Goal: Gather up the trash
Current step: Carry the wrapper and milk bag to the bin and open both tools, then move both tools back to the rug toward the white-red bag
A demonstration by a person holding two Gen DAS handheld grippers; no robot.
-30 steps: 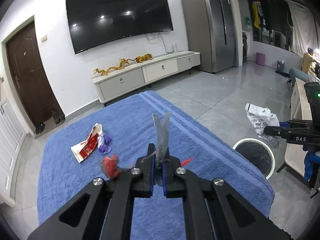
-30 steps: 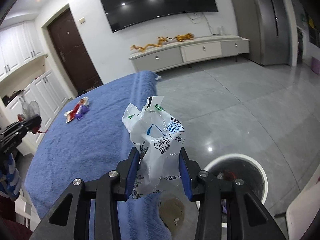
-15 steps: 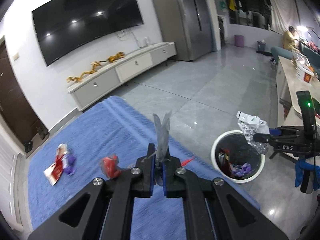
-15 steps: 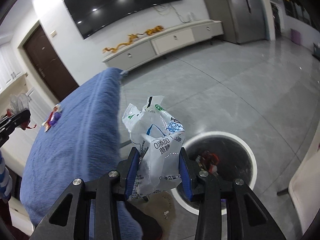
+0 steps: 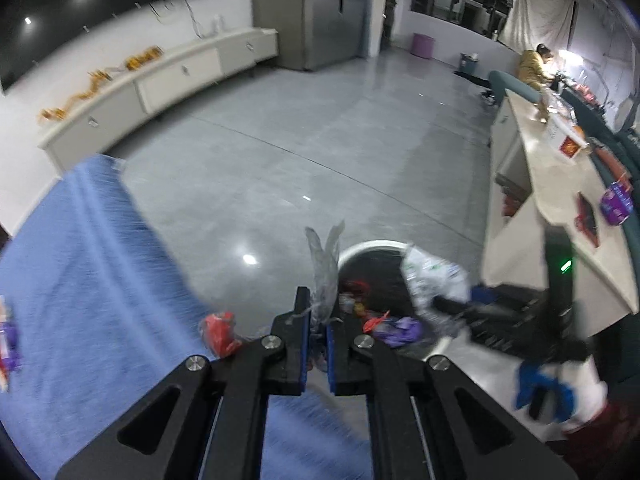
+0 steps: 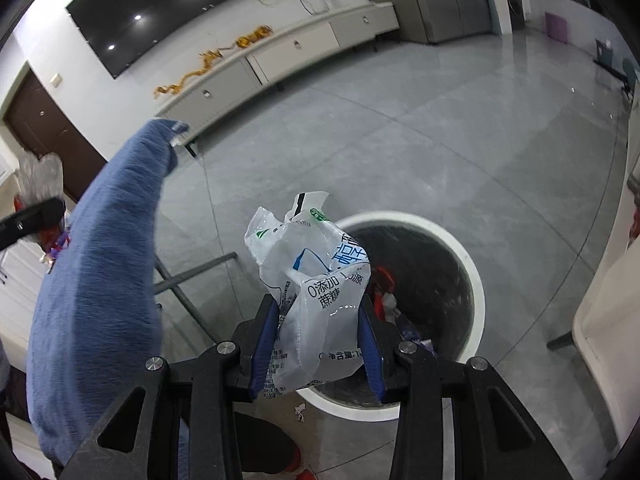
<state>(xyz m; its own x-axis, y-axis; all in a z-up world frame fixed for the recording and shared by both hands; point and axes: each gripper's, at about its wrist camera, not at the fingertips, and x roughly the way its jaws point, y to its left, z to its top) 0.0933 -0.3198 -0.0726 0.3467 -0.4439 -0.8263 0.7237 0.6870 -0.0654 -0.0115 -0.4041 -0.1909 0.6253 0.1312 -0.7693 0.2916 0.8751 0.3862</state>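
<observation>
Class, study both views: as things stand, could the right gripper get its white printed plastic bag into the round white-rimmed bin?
Probably yes. The right gripper, shut on the white printed plastic bag, is beside the round white-rimmed bin's open mouth, with nothing between them.

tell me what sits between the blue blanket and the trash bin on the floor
Mostly bare grey floor, seen in the right wrist view, between the blanket and the bin.

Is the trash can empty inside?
No, the right wrist view shows the trash can already has red and purple scraps lying in it, behind the white bag that the right tongs hold.
</observation>
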